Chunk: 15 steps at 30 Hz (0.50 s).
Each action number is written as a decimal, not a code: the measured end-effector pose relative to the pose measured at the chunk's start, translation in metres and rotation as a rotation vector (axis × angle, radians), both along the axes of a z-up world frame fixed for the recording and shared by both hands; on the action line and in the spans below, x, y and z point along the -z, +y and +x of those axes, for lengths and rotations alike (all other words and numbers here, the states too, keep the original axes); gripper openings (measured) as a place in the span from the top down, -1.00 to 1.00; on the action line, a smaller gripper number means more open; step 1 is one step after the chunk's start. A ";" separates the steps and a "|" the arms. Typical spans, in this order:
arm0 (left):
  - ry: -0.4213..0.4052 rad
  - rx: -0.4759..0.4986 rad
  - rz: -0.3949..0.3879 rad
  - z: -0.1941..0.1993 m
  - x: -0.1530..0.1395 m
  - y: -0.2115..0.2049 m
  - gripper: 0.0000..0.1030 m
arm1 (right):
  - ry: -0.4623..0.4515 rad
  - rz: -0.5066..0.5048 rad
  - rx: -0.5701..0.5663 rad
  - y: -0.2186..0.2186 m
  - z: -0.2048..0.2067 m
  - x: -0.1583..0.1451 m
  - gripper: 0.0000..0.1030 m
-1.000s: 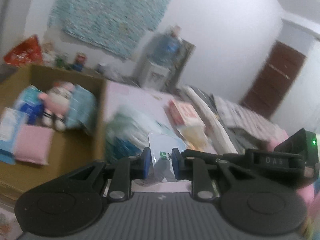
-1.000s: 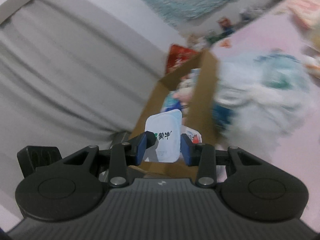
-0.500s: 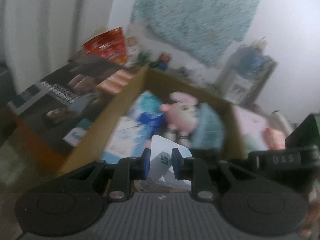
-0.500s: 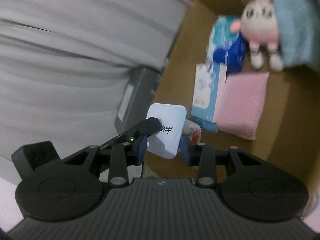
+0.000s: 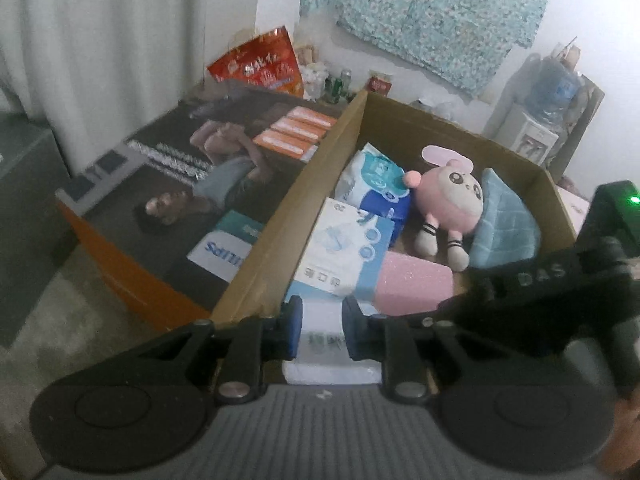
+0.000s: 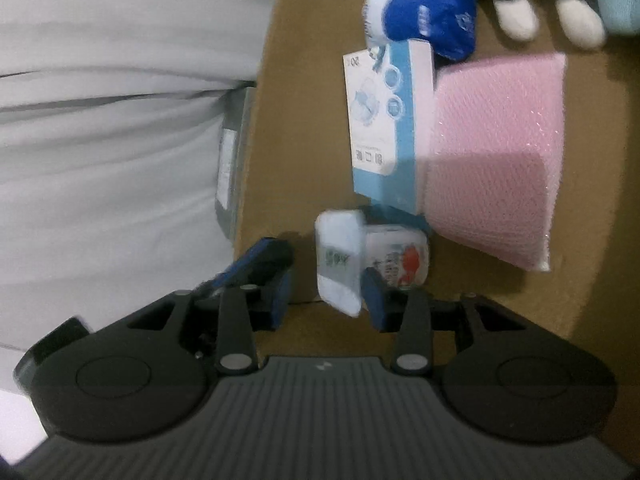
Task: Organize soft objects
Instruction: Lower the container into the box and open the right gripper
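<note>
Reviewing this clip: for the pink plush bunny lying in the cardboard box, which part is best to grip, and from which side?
Grip the pink plush bunny across its round head, coming from above. It lies face-up in the cardboard box, the teal cushion pressing its right side; the head top is exposed, and the thin legs would slip.

Dim, soft indoor light; both my views are slightly blurred, fisheye-bent with dark corners, and my claws' shadow falls across the pink pad (image 6: 496, 160).

Both wrist views close above cardboard box (image 5: 352, 128).
</note>
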<state>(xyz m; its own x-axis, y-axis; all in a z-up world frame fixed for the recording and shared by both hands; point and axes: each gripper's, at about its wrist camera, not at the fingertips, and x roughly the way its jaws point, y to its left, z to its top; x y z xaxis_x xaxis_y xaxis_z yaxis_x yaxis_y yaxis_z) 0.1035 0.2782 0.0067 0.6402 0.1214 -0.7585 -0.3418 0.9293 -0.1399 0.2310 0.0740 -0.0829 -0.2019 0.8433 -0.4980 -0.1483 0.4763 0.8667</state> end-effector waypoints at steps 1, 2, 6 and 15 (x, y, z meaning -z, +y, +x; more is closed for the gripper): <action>-0.009 0.003 0.001 -0.001 -0.001 -0.001 0.48 | 0.004 -0.007 -0.002 0.000 -0.001 0.002 0.22; -0.014 0.012 -0.007 0.000 -0.002 -0.001 0.38 | 0.009 -0.012 -0.003 0.000 -0.001 0.003 0.21; -0.023 0.033 -0.014 -0.003 -0.008 -0.008 0.27 | 0.018 -0.017 -0.001 -0.003 -0.005 0.002 0.21; -0.134 0.049 0.020 -0.029 -0.040 -0.032 -0.32 | -0.081 0.037 0.063 -0.039 -0.006 -0.034 -0.15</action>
<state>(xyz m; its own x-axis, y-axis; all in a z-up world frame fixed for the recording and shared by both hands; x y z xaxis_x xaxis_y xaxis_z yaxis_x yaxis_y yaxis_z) 0.0742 0.2460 0.0472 0.7414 0.1017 -0.6633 -0.2758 0.9473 -0.1631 0.2248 0.0352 -0.0493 -0.1080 0.8713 -0.4787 -0.1898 0.4546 0.8703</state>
